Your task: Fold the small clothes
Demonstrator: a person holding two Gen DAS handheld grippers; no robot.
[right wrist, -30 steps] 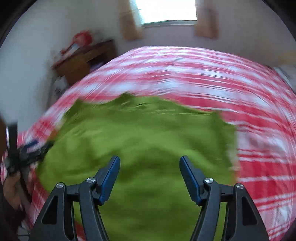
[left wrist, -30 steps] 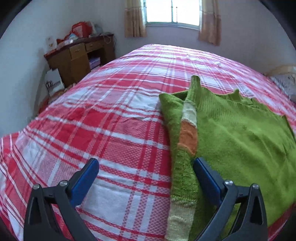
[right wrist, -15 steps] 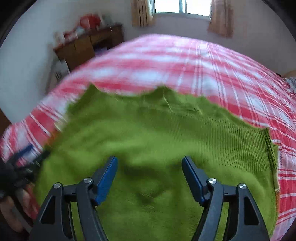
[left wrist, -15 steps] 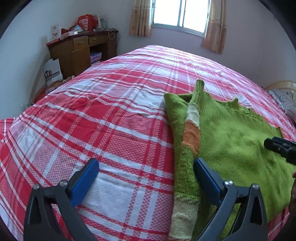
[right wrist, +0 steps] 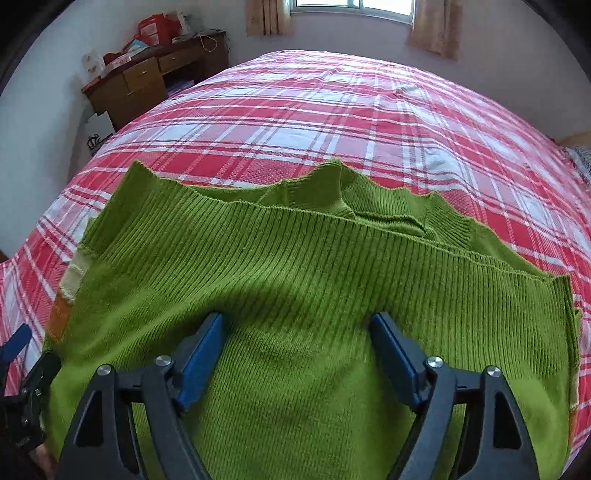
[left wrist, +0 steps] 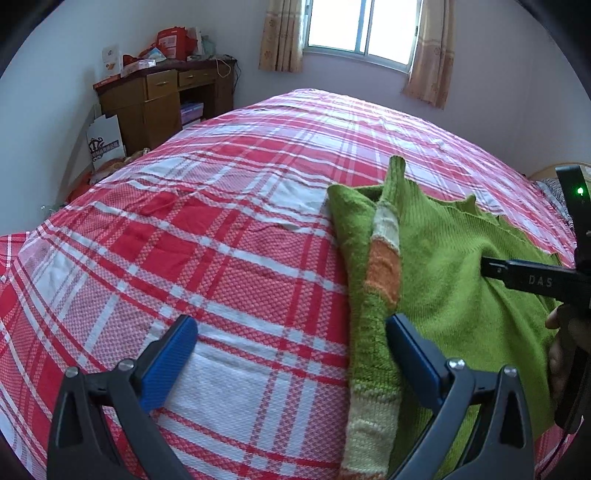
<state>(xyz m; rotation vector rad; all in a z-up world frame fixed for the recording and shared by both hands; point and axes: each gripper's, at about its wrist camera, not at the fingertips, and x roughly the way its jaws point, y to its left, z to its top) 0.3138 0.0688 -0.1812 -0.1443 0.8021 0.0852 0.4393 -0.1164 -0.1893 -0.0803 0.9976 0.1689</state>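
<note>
A green knitted sweater lies flat on the red plaid bed, its collar toward the far side. One sleeve with orange and cream bands is folded in along the sweater's left edge. My right gripper hovers low over the middle of the sweater, its jaws opening, with only flat knit beneath them and nothing pinched. My left gripper stands open at the sweater's left edge: one pad over the bedsheet, the other by the banded sleeve. The right gripper's black body shows at the right of the left wrist view.
The red and white plaid bedsheet stretches far beyond the sweater. A wooden desk with clutter stands in the far left corner, a white bag beside it. A curtained window is at the back. A hand grips the right tool.
The right gripper has come down and forward over the sweater and its jaws have widened. It now reaches into the left wrist view from the right. The left gripper has barely moved.
</note>
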